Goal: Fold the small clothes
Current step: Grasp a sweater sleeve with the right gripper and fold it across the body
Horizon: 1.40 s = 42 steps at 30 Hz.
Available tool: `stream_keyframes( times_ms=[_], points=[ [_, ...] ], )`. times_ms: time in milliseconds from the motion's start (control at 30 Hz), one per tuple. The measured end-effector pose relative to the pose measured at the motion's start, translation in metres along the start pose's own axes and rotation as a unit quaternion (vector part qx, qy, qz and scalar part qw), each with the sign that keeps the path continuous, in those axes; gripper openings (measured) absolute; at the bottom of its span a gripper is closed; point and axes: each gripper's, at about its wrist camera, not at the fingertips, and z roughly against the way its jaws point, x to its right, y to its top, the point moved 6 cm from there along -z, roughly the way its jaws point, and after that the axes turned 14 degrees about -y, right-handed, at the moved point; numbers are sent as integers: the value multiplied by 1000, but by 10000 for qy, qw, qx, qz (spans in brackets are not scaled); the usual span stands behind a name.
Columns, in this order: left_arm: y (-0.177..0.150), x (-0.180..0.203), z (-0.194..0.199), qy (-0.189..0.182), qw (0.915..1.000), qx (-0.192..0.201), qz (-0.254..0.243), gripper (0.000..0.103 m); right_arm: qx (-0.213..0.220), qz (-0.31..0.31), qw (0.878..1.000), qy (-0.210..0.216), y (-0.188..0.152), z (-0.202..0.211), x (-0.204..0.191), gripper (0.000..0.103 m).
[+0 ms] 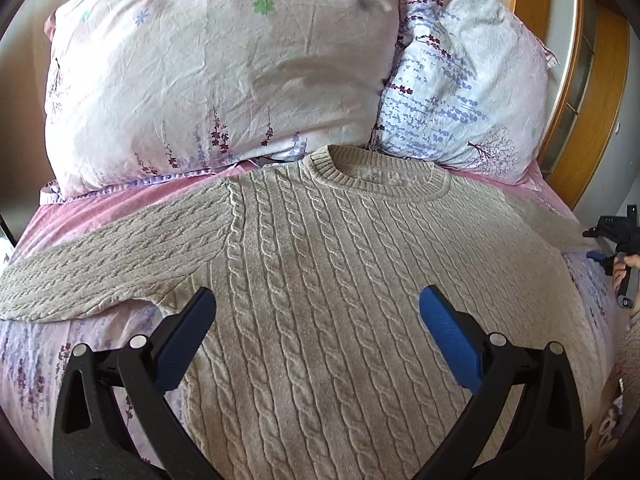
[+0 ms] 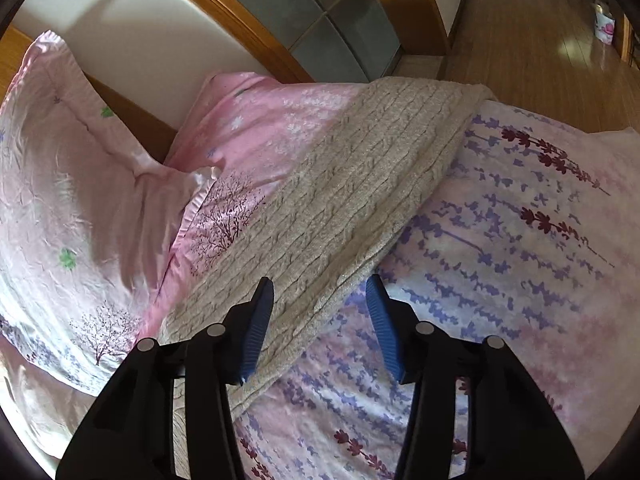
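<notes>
Beige cable-knit sweater (image 1: 340, 280) spread flat, front up, on bed; ribbed round collar (image 1: 380, 178) toward pillows; both sleeves (image 2: 360, 184) stretched sideways, unfolded.

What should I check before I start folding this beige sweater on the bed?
1. Sweater lies flat, front up, collar toward the pillows: ok.
2. Left hand-held gripper open above the sweater body, holding nothing: ok.
3. Right hand-held gripper open over the right sleeve: ok.
4. Left sleeve spread out sideways on the bedspread: ok.
5. Right sleeve cuff on the bed: cannot tell, it reaches the bed's edge.
6. Sweater hem smooth: cannot tell, out of view.
</notes>
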Motion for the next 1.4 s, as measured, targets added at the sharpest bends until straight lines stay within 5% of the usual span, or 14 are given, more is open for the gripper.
stream_keyframes(
  times_ms=[200, 367, 533, 633, 833, 1000, 1100, 1200, 1400],
  points=[
    [7, -9, -2, -73, 9995, 300, 91, 101, 249, -312, 9992, -20, 7, -6, 10, 25],
    [8, -19, -6, -118, 9994, 282, 187, 101, 588, 32, 9980, -220, 9, -1, 5, 9],
    [8, -30, -2, -285, 9981, 381, 397, 101, 1378, 769, 9872, 215, 2, 43, -39, 8],
    [9, -35, 1, -293, 9972, 467, 510, 101, 1577, 1541, 9709, 938, -29, 80, -89, 8],
    [9, -33, 7, -411, 9955, 642, 555, 101, 774, 3249, 9202, 2044, -154, 95, -177, 8],
    [5, -29, 8, -497, 9958, 583, 502, 101, -296, 4212, 8917, 1628, -249, 42, -192, 9],
    [2, -31, 11, -506, 9959, 578, 474, 101, -721, 3791, 9041, 1833, -246, 36, -185, 16],
    [1, -34, 13, -511, 9958, 607, 454, 101, -1008, 3056, 9218, 2164, -221, 39, -178, 47],
    [0, -42, 13, -735, 9929, 571, 735, 101, -989, 1972, 9558, 1945, -171, 21, -158, 47]
  ],
)
